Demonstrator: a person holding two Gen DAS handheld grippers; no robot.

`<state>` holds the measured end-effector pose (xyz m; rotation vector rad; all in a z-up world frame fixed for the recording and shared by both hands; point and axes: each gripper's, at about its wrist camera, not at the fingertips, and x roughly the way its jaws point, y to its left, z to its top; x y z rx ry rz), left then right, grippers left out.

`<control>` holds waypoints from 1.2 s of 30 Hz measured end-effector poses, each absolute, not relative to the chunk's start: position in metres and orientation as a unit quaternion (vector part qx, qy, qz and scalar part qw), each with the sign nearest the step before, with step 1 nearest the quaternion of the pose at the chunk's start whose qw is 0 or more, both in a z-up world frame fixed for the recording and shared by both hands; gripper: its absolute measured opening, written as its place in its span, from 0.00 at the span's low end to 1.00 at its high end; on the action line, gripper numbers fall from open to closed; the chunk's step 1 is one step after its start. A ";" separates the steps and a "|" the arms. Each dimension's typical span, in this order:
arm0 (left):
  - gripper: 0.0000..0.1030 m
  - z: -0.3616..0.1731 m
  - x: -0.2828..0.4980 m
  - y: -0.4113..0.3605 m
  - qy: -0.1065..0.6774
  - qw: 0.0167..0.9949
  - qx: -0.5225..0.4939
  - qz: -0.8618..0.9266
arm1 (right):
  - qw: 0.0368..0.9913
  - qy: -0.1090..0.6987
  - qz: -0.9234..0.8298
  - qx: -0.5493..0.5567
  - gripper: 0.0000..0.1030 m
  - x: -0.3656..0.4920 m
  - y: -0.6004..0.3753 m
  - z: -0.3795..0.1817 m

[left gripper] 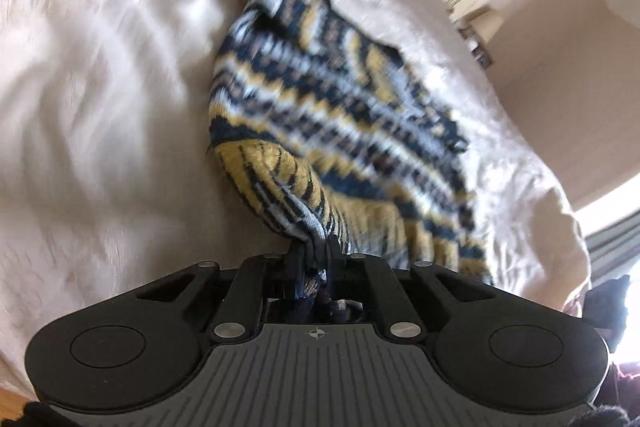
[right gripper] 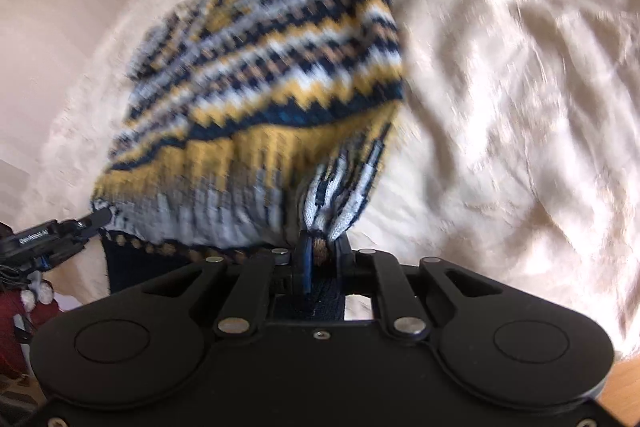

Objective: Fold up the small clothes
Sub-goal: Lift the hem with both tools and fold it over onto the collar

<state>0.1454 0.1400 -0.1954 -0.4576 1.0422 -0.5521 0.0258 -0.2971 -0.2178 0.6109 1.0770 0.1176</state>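
Cream bedspread (left gripper: 100, 87) on bed | patterned knit sweater (left gripper: 320, 99) lies on it | left gripper (left gripper: 314, 247) clenched on sweater hem | right gripper (right gripper: 320, 247) clenched on hem

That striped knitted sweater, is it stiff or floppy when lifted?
Probably floppy: the striped knitted sweater bunches where the right tongs pinch it and sags between both tongs. Likely not slippery: the chunky knit stays pinched in the left tongs.
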 end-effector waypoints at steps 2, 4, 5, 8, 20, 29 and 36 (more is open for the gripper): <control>0.09 -0.179 0.148 0.141 0.476 0.811 -0.214 -0.264 | 0.820 0.484 0.063 0.299 0.16 0.028 -0.301 -0.204; 0.09 -0.166 0.154 0.143 0.468 0.815 -0.217 -0.262 | 0.824 0.466 0.068 0.313 0.16 0.033 -0.307 -0.194; 0.09 -0.160 0.158 0.144 0.464 0.817 -0.223 -0.260 | 0.826 0.457 0.070 0.321 0.16 0.037 -0.310 -0.188; 0.09 -0.143 0.177 0.144 0.451 0.826 -0.231 -0.245 | 0.830 0.431 0.075 0.345 0.16 0.054 -0.320 -0.176; 0.09 -0.097 0.280 0.109 0.400 0.859 -0.244 -0.207 | 0.844 0.354 0.093 0.393 0.16 0.170 -0.370 -0.143; 0.09 -0.131 0.368 0.095 0.431 0.851 -0.258 -0.149 | 0.832 0.400 0.051 0.381 0.17 0.264 -0.391 -0.174; 0.09 -0.145 0.409 0.096 0.454 0.855 -0.195 -0.159 | 0.808 0.431 -0.001 0.401 0.27 0.299 -0.391 -0.201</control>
